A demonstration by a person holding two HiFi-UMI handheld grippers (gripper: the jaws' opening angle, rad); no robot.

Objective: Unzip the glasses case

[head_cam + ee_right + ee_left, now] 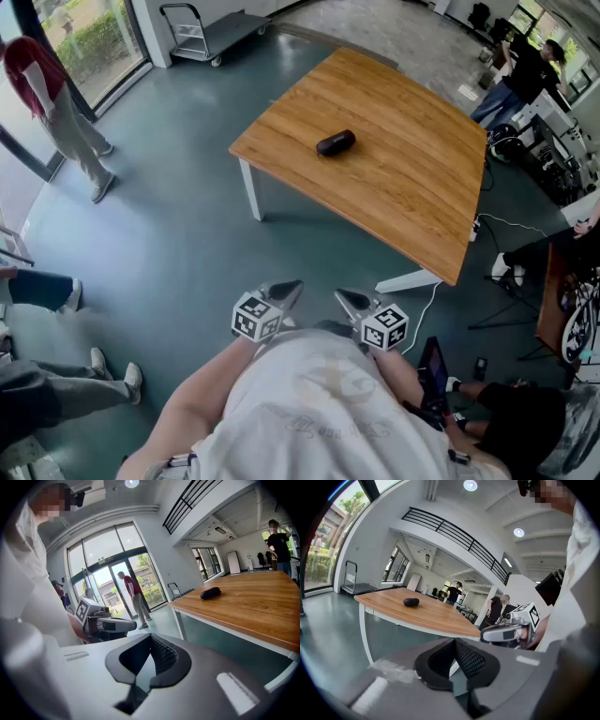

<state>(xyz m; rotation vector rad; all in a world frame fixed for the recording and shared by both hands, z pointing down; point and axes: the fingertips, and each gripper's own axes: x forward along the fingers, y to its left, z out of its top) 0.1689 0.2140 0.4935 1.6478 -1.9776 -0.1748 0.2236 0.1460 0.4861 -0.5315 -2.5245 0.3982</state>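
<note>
Plainly, the wooden table (pixel 394 178) stood well beyond the left gripper (pixel 289 289) and right gripper (pixel 345 298), both short of its near edge with jaws pressed together on nothing, while the dark glasses case (pixel 336 142) lay on its top, untouched, toward its left side.

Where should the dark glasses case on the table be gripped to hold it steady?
Probably across its narrow middle, from above: the glasses case lies flat and alone on the table, an oblong with both long sides free. Its zipper pull is too small to see.
</note>
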